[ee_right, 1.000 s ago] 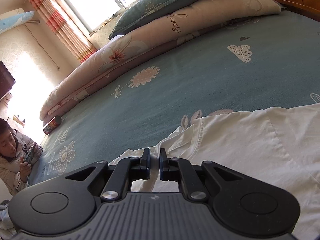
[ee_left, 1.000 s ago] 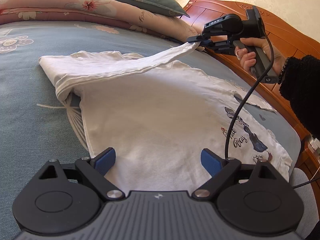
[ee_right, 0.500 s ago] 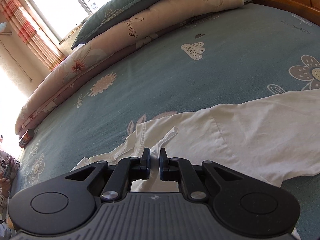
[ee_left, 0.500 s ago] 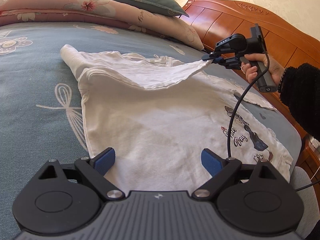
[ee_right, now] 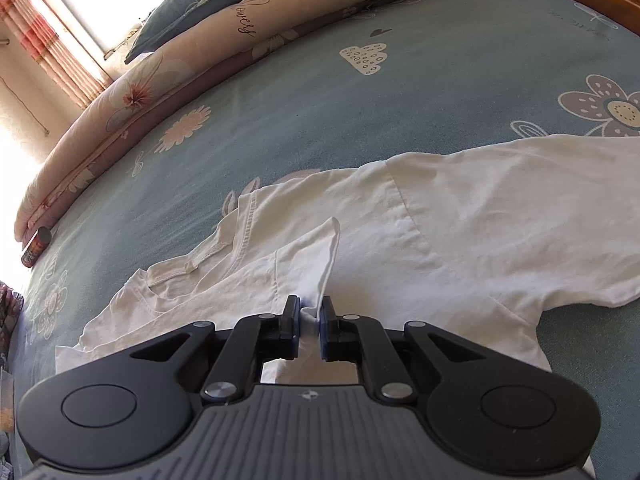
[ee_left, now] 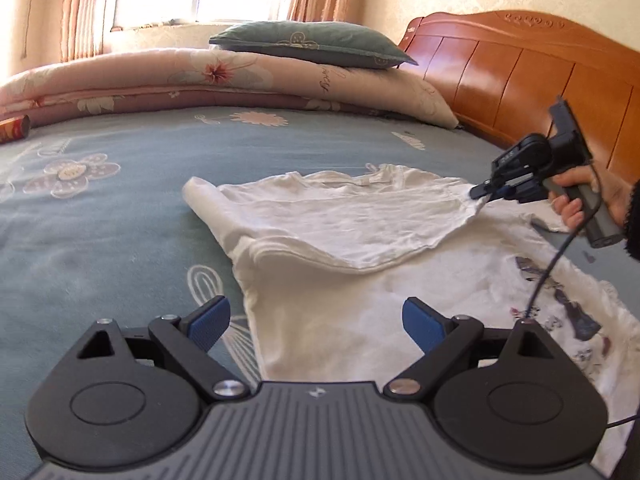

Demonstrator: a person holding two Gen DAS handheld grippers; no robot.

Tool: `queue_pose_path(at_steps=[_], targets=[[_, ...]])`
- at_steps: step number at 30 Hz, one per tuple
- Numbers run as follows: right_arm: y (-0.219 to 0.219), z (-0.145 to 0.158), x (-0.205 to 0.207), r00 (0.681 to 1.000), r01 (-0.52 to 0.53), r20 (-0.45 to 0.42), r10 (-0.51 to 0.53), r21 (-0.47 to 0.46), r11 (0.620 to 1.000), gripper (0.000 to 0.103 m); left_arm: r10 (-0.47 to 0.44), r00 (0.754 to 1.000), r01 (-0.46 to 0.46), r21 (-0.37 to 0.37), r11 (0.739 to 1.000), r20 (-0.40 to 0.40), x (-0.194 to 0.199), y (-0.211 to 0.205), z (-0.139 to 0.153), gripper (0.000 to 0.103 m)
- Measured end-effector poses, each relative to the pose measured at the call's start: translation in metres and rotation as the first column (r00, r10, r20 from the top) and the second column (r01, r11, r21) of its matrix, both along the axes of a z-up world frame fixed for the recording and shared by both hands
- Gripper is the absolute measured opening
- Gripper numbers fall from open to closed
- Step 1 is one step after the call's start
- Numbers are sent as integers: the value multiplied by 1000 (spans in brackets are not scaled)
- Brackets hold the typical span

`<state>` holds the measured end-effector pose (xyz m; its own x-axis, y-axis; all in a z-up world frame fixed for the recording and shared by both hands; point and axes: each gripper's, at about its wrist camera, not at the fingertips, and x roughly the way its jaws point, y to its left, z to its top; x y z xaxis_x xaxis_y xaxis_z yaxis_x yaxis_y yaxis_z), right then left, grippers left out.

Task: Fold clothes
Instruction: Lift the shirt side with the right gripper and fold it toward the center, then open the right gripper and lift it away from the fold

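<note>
Roughly mid-fold, judging by the cloth. Far left of the left wrist view: a can [ee_left: 14, 129] lying on the bed [ee_left: 100, 220], label too small to read. Lower centre: left gripper [ee_left: 316, 320], blue pads spread wide, nothing between them, hovering over the near edge of the white T-shirt [ee_left: 360, 320]. The T-shirt lies spread on the blue flowered bed sheet, centre to right of frame. One sleeve-side flap [ee_left: 340, 220] is lifted and drawn across the body of the shirt, so one side fold looks partly made; the flap is not laid flat, and the other side and the lengthwise fold look left to do. Right of frame: right gripper [ee_left: 482, 192], held in a hand [ee_left: 580, 196] with a dark sleeve, jaws pinched on the tip of that flap; the right wrist view shows the same gripper [ee_right: 309, 322] nearly closed with white cloth between the pads. Writing: the shirt's print at lower right is unreadable here; the quilt [ee_right: 248, 20] in the upper part of the right wrist view carries cursive script, roughly "lovely", not certain. Headboard [ee_left: 520, 72] upper right, no writing.
</note>
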<state>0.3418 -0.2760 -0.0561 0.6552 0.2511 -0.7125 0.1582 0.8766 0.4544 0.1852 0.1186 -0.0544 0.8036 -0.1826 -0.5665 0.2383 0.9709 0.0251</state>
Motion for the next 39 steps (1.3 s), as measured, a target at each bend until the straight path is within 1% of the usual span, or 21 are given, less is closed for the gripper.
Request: queue_pose_path(at_steps=[2,3,5,7,8,10,12,14,17,21,22,23,25,27,30,32,33,35,37,39], targets=[[-1,3,-5,1000,-10,11,10,10,1000,11,51,999,-49,91,995,-15,22,-7,-10,91],[-2,5,-7,1000,-15,15,15,14,1000,11,54,998,-50,101,994,-35,30,-8,-15,91],[-3,6,-10,999,-25,21,25,22,999,11,34,999,-31,93,995,-28,38,-12,-21,91],[-5,7,-13,999,-35,27,34,30,999,11,72,997,-72,139,988,10,42,-20,-24,91],[-6,7,-14,999,-39,30,38,34,999,11,104,993,-110,167,980,49,43,-22,-25,91],[-6,6,-17,998,-48,36,47,46,998,11,167,983,-180,193,965,83,48,-23,-26,91],[-7,5,-20,998,-54,41,52,54,997,11,239,968,-250,200,947,77,51,-17,-28,90],[-8,5,-22,997,-60,43,58,52,997,11,307,947,-321,216,922,97,45,-10,-29,90],[-10,1,-24,998,-64,30,63,52,997,11,370,925,-379,160,911,84,35,7,-26,90],[-13,-8,-26,998,-69,-3,69,57,996,12,393,919,-394,141,908,31,33,17,-29,90],[-14,-10,-26,998,-63,-16,64,57,996,15,399,917,-397,137,908,17,32,19,-30,90],[-16,-13,-27,998,-57,-28,58,59,997,18,392,920,-388,122,913,-4,31,20,-30,90],[-21,-17,-27,998,-38,-45,41,61,997,20,362,932,-360,73,930,-19,26,24,-25,89],[-27,-18,-29,998,-4,-55,7,54,999,21,327,945,-327,22,945,2,16,23,-11,89],[-32,-13,-30,999,18,-49,-16,34,999,21,194,980,-192,-43,980,40,14,11,6,90],[-31,-7,-30,999,13,-38,-13,16,1000,21,102,992,-96,-83,992,69,14,3,17,91],[-28,-3,-28,999,1,-33,-1,10,1000,22,55,996,-48,-84,995,73,21,-6,16,91],[-18,9,-25,999,-43,-11,43,5,999,22,5,998,-1,-68,998,61,35,-22,7,91],[-2,21,-22,994,-110,10,110,-4,994,22,-16,999,18,-56,998,36,41,-30,-5,90],[21,34,-17,981,-194,25,194,-30,981,22,-28,1000,29,-57,998,13,45,-32,-13,90]])
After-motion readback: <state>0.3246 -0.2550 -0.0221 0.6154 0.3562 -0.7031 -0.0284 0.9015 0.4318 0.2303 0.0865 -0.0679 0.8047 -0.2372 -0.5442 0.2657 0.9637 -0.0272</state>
